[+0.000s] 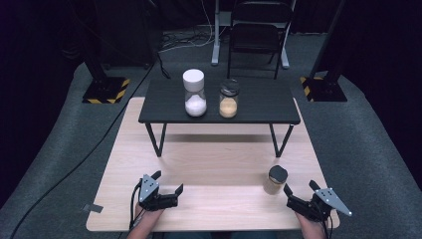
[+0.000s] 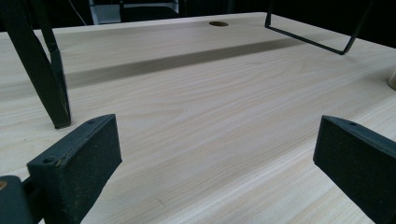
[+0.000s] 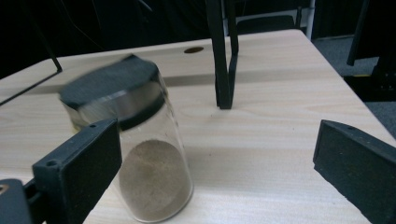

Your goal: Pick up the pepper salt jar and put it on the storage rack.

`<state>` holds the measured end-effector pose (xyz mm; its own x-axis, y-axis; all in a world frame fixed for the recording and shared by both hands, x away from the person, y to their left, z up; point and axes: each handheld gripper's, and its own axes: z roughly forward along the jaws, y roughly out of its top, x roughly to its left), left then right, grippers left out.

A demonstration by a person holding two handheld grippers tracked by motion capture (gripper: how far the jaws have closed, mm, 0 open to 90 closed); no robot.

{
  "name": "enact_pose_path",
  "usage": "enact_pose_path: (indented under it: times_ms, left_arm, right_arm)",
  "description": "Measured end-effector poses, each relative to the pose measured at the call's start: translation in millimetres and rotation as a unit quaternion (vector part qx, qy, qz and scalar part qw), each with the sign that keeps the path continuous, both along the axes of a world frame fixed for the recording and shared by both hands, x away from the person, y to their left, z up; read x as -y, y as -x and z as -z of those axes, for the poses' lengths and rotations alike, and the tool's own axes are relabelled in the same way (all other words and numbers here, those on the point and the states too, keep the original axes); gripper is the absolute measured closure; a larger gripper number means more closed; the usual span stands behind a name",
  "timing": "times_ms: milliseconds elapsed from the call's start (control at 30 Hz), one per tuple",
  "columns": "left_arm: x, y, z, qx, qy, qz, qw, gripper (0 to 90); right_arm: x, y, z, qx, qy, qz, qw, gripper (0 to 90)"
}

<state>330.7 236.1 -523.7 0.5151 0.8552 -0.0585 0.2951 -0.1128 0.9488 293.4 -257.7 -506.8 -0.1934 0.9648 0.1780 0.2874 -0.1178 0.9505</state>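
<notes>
A glass jar (image 1: 276, 180) with a black lid and brown powder stands on the wooden table (image 1: 214, 164) at the front right. My right gripper (image 1: 300, 187) is open just right of it. In the right gripper view the jar (image 3: 140, 154) leans left with a blurred lid, close beside the left jaw, and my right gripper (image 3: 219, 140) holds nothing. My left gripper (image 1: 168, 181) is open over bare wood at the front left, and my left gripper (image 2: 215, 140) is empty. A white-lidded jar of white powder (image 1: 194, 93) and a black-lidded jar of tan powder (image 1: 229, 98) stand on the black shelf (image 1: 164, 107).
The black shelf's thin metal legs (image 1: 158, 140) reach down to the wooden table at the back. One leg (image 3: 223, 56) stands just beyond the jar. A cable hole (image 2: 218, 23) sits near the far table edge. A black chair (image 1: 256, 35) and striped stand bases (image 1: 105, 90) are on the floor.
</notes>
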Motion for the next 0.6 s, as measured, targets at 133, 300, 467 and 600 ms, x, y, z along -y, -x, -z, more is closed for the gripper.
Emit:
enact_pose_path:
  times_ms: [133, 300, 467, 600]
  left_arm:
    - [0.0, -0.1, 0.0, -0.001, 0.001, 0.0, 1.0, 0.4]
    - [0.1, -0.1, 0.0, 0.0, 0.0, 0.0, 1.0, 0.4]
    - [0.1, -0.1, 0.0, -0.001, 0.0, 0.0, 1.0, 0.4]
    - [0.1, 0.0, 0.0, 0.0, 0.0, 0.0, 1.0, 0.5]
  right_arm:
    - [-1.4, 4.1, -6.7, 0.014, 0.007, 0.003, 0.9999, 0.6]
    - [-3.7, 5.5, -11.7, 0.02, 0.007, -0.003, 0.9998, 0.6]
    - [-7.1, 5.2, -14.0, 0.023, 0.003, -0.012, 0.9997, 0.6]
    - [-11.3, 4.6, -16.8, 0.022, 0.009, -0.017, 0.9996, 0.6]
